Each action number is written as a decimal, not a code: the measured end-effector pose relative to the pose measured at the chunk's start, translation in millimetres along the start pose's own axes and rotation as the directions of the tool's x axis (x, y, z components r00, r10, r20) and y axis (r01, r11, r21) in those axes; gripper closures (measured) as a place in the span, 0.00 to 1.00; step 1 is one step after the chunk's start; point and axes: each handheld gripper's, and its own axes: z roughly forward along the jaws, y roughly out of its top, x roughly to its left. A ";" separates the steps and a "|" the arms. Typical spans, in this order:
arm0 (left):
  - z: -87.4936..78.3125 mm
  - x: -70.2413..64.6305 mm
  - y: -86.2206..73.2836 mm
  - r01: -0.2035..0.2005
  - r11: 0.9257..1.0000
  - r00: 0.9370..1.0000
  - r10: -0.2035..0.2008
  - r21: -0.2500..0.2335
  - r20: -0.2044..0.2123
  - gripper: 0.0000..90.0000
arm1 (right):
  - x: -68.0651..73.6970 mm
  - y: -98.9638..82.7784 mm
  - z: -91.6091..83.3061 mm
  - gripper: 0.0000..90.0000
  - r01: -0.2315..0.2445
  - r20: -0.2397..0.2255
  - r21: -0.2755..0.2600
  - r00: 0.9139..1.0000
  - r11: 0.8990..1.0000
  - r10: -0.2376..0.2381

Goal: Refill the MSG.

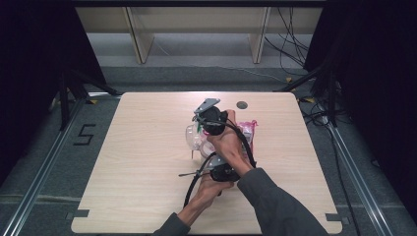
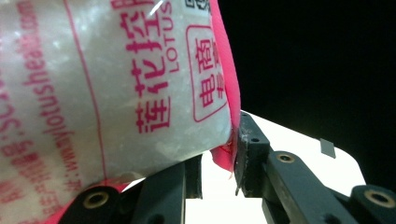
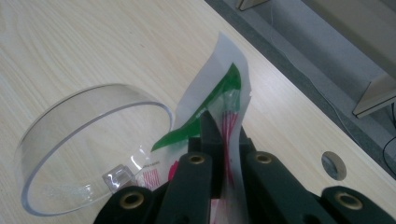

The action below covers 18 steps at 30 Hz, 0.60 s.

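A white bag with pink edges and red print (image 2: pixel 116 93) hangs between both grippers. The left gripper (image 2: pixel 219 154) pinches the bag's pink lower edge, its jaws closed on the film. My right gripper (image 3: pixel 217 126) is shut on the bag's upper corner (image 3: pixel 224 88), white with a green strip. In the high view the arms cross: the right gripper (image 1: pixel 204 125) is farther out, the left gripper (image 1: pixel 227 171) nearer the person, and the pink bag (image 1: pixel 248 130) shows to the right of the hands. A clear round container (image 3: pixel 56 140) lies just left of the right gripper.
The clear container (image 1: pixel 193 135) sits mid-table on the pale wooden table (image 1: pixel 147 162). A round cable hole (image 1: pixel 241 104) lies near the far edge. Black cables trail from both grippers across the table. Dark curtains stand on both sides.
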 end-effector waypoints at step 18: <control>6.3 -6.2 -2.7 0.092 0.996 0.995 -0.091 -0.016 0.027 0.83 | -7.8 -2.3 -1.8 1.00 0.013 -0.002 -0.027 1.000 1.000 -0.013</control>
